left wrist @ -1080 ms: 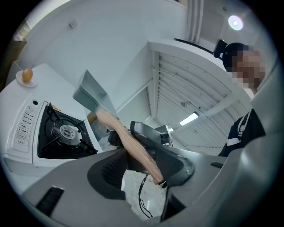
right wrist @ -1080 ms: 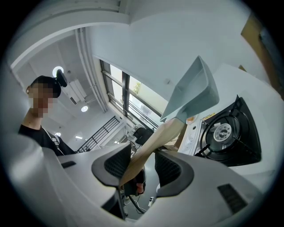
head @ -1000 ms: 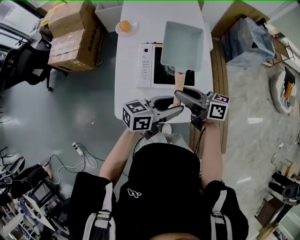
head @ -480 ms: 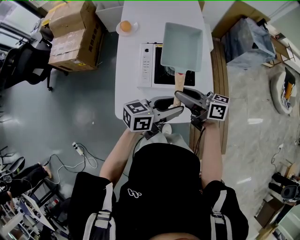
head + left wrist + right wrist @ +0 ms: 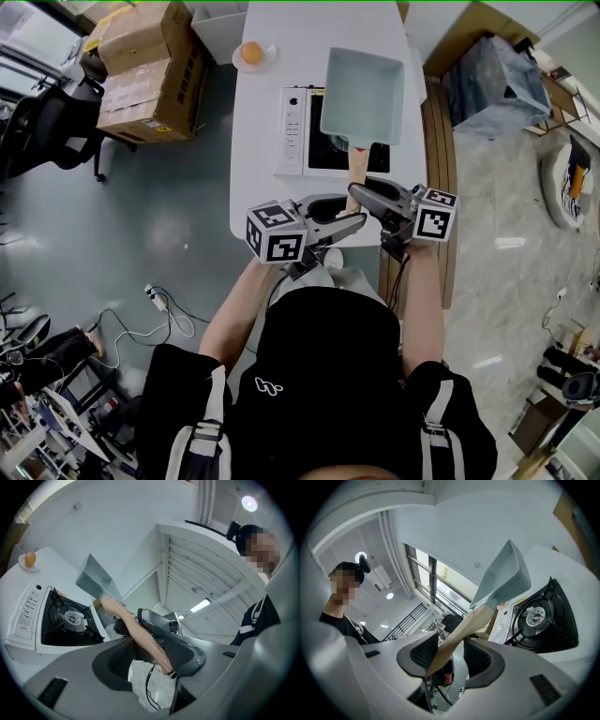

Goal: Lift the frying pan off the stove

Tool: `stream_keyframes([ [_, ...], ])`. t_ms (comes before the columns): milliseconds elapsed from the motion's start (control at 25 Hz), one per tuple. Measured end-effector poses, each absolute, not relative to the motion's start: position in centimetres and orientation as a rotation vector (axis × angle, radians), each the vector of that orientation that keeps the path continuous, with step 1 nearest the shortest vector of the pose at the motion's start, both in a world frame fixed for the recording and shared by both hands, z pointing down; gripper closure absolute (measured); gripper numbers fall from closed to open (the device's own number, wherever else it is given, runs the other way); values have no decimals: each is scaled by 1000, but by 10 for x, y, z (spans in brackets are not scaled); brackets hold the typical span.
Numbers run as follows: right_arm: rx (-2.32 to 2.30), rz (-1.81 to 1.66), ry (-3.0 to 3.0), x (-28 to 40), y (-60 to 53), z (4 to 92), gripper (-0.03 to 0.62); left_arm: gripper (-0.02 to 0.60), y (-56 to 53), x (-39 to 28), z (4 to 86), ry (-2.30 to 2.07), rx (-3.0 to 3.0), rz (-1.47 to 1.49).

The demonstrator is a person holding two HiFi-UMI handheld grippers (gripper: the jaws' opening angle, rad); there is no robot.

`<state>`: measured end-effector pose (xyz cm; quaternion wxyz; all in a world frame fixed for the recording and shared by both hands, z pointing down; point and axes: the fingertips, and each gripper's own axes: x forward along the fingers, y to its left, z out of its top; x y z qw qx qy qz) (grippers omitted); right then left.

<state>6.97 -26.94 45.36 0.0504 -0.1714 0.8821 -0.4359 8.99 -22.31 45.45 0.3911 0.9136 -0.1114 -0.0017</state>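
Observation:
A pale blue square frying pan hangs tilted above the stove, off its black burner. Its wooden handle runs back toward me. My right gripper is shut on that handle, which slants between its pads in the right gripper view. My left gripper is beside it with its jaws apart. In the left gripper view the handle's end lies between the left jaws against one side, with a gap to the other pad. The pan and stove show beyond.
The stove stands on a narrow white table. At the table's far end lies an orange on a small plate. Cardboard boxes and an office chair stand at the left, a wooden bench and a grey bag at the right.

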Motion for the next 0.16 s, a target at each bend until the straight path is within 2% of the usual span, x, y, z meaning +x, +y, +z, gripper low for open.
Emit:
stream_keyframes([
  [160, -522, -1329, 2689, 70, -269, 453, 418, 367, -223, 90, 454, -282, 2318, -5],
])
